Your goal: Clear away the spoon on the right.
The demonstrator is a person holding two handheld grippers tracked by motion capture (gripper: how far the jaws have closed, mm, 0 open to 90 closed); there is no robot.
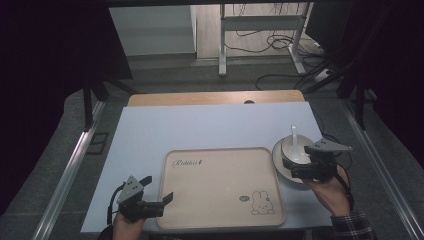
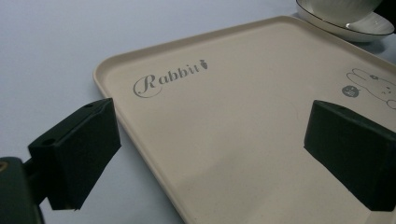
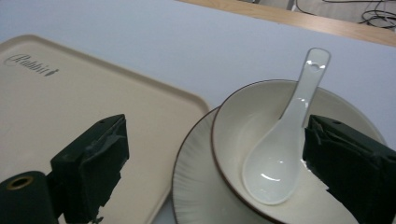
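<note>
White and shiny, the spoon (image 3: 280, 158) lies in a small bowl (image 3: 243, 126), and its handle sticks up toward the top right of the right gripper view. The bowl sits on a plate (image 3: 196, 186) with a dark rim. In the high view, the plate is at the right side of the frame, just beside the right edge of a big cream tray (image 1: 220, 187). The tray has the word "Rabbit" and a little bunny drawn on it, and it lies on a pale table (image 1: 200, 127). The right gripper (image 1: 300, 167) hovers over the bowl with its jaws spread wide, one on each side of the bowl, and they pinch nothing. The left gripper (image 1: 159, 192) is at the lower left, by the tray's left edge. Its jaws are spread wide too, and they hold nothing.
</note>
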